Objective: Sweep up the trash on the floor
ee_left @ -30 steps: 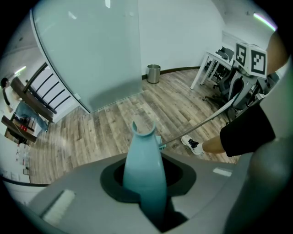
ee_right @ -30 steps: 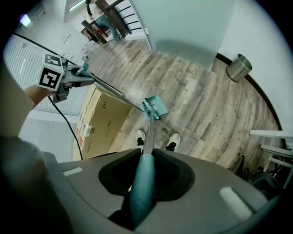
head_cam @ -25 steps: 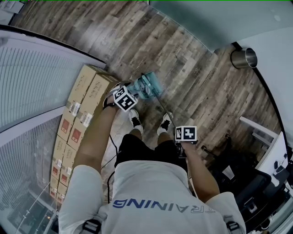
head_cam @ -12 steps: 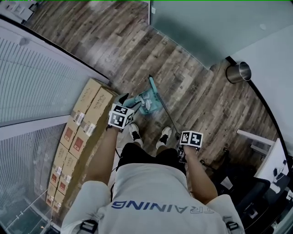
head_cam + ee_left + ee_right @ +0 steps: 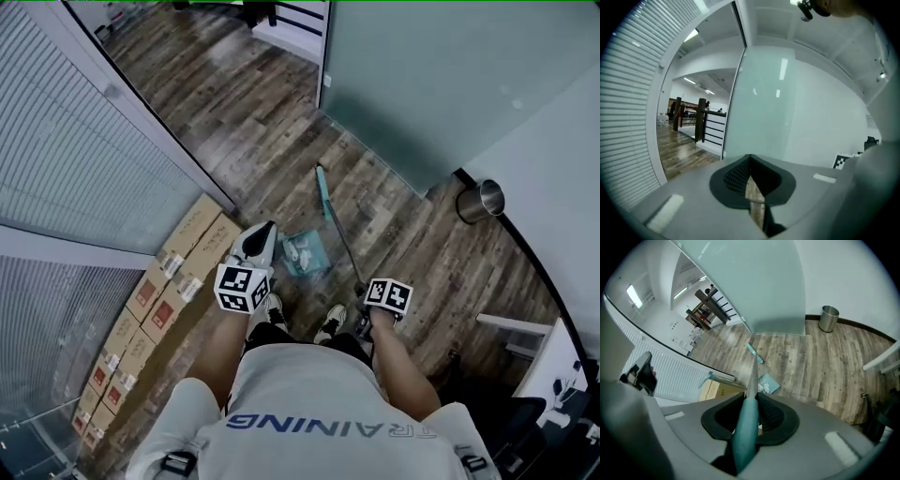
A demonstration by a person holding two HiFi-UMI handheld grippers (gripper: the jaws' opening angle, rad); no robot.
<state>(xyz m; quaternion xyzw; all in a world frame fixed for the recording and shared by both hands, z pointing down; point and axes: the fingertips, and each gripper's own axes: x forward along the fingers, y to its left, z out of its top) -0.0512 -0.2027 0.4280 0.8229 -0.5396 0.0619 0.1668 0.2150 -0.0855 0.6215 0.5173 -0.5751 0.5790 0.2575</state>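
Observation:
A teal dustpan (image 5: pixel 307 253) lies on the wood floor ahead of my feet, with white trash in it; the right gripper view also shows the dustpan (image 5: pixel 769 383). My right gripper (image 5: pixel 749 413) is shut on the teal handle (image 5: pixel 743 437) of a broom. Its metal pole runs out to the narrow teal broom head (image 5: pixel 322 184) on the floor beyond the dustpan. My left gripper (image 5: pixel 262 232) is raised well above the floor, to the left of the dustpan. It points about level at a frosted glass wall, jaws shut with nothing between them.
A row of cardboard boxes (image 5: pixel 178 272) lines the blinds-covered glass wall on the left. A metal bin (image 5: pixel 478 200) stands by the curved wall at right. The frosted glass wall (image 5: pixel 422 84) closes the far side. Desk furniture (image 5: pixel 534 356) sits at the lower right.
My left gripper left the dustpan on the floor and rose high, its jaws now shut. My right gripper lifted a little with the broom handle still in it.

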